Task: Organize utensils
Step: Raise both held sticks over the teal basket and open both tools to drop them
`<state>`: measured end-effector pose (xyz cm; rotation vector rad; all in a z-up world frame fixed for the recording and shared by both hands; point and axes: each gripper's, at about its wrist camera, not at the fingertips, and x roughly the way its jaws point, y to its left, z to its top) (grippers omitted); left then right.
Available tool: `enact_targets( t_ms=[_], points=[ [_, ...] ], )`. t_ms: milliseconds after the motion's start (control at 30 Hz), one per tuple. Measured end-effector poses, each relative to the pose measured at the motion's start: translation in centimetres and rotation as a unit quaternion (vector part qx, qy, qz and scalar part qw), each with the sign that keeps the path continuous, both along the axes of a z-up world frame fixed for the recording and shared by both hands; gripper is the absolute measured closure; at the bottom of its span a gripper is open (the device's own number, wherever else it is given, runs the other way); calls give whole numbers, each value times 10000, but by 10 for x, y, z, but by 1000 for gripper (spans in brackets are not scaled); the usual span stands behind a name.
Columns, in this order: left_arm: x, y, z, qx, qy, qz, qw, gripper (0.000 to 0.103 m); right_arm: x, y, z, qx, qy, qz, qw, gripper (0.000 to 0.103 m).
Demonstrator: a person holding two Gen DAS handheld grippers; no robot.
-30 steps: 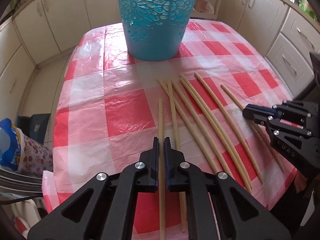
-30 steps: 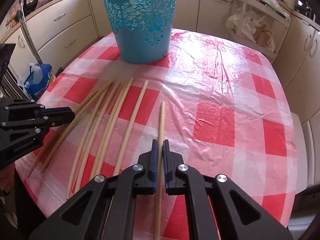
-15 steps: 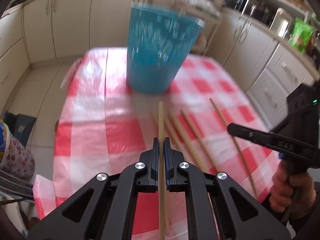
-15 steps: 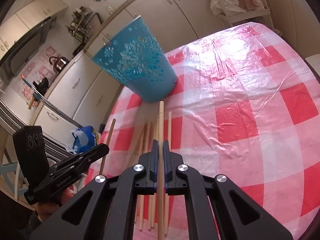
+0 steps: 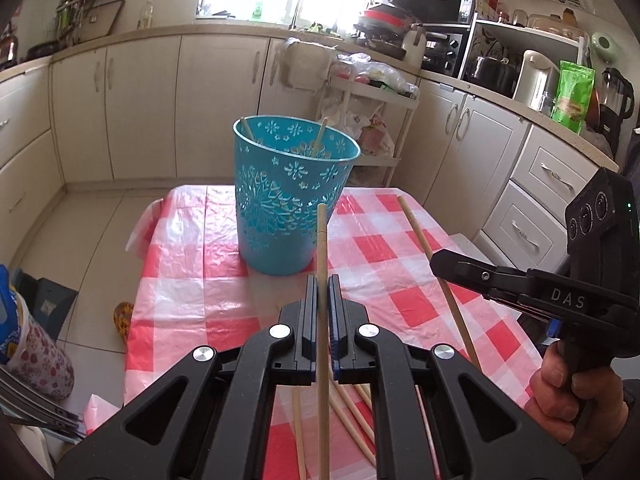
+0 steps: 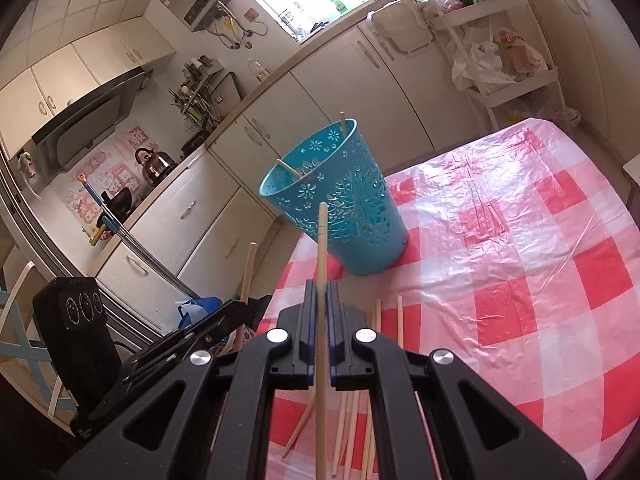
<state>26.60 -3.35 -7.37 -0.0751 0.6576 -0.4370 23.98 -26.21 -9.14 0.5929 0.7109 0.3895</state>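
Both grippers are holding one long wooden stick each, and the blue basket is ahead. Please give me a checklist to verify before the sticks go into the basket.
1. Left gripper shut on its stick: ok.
2. Right gripper shut on its stick: ok.
3. Blue basket upright on the table: ok.
4. Basket mouth has room: ok, only two sticks lean inside.
5. Stick tips above the rim: not ok, both tips look level with the basket's wall.
6. Two held sticks apart from each other: ok.
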Motion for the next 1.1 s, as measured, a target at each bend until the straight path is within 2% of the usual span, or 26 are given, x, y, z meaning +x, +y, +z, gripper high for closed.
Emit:
enact_targets(
  t_ms=[267,467,733,867,1100],
  points=[
    [-3,0,10,-20,-142,42,9999,98,1,2,6,83,-112,-48,9999,97],
    [3,15,23,-450,-304,185,9984,98,9,1,21,137,-319,-199,9992,97],
    [25,40,67,-1086,-890,538,9886,98,41,3,70,267,-1021,-600,9926,97],
    [45,42,89,-1282,-1178,610,9828,98,67,9,96,148,-1512,-825,9849,97],
    [94,37,114,-1651,-1586,776,9703,98,125,19,124,-3,-2074,-1301,9696,97]
  ],
)
